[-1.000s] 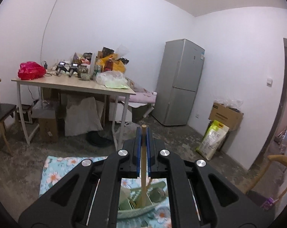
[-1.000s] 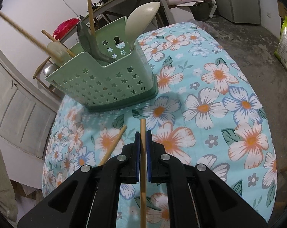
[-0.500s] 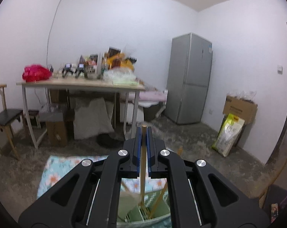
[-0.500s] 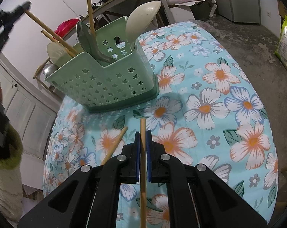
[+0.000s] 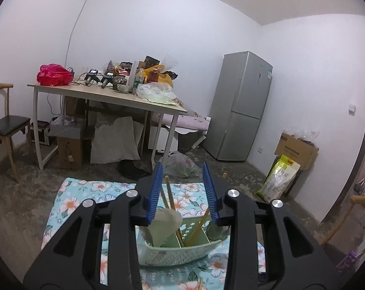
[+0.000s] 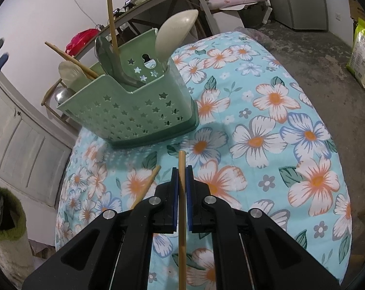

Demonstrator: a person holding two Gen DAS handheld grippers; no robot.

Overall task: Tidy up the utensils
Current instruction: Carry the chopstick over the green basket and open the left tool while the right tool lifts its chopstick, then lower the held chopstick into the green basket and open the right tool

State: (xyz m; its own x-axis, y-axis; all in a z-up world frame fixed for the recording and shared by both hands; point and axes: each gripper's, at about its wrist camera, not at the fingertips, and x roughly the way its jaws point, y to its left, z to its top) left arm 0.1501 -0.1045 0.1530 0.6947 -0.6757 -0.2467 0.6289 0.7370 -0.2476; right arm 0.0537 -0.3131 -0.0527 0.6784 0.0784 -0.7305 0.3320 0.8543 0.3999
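On the floral turquoise tablecloth (image 6: 267,125), the pale green star-perforated plastic utensil caddy (image 6: 134,116) stands upright, holding a cream plastic rice paddle (image 6: 175,33), a grey-green ladle (image 6: 107,53), a second cream spoon (image 6: 71,75) and wooden chopsticks (image 6: 112,24) across its compartments. Left gripper (image 5: 183,193) hangs above the caddy, blue-padded jaws spread wide, nothing between them; two chopsticks lean in the compartment below. Right gripper (image 6: 181,193) sits low over the cloth, near the caddy's front, jaws clamped tight on a single wooden chopstick (image 6: 182,217) running along the finger axis. A loose wooden chopstick (image 6: 146,186) lies on the cloth just left of the right gripper
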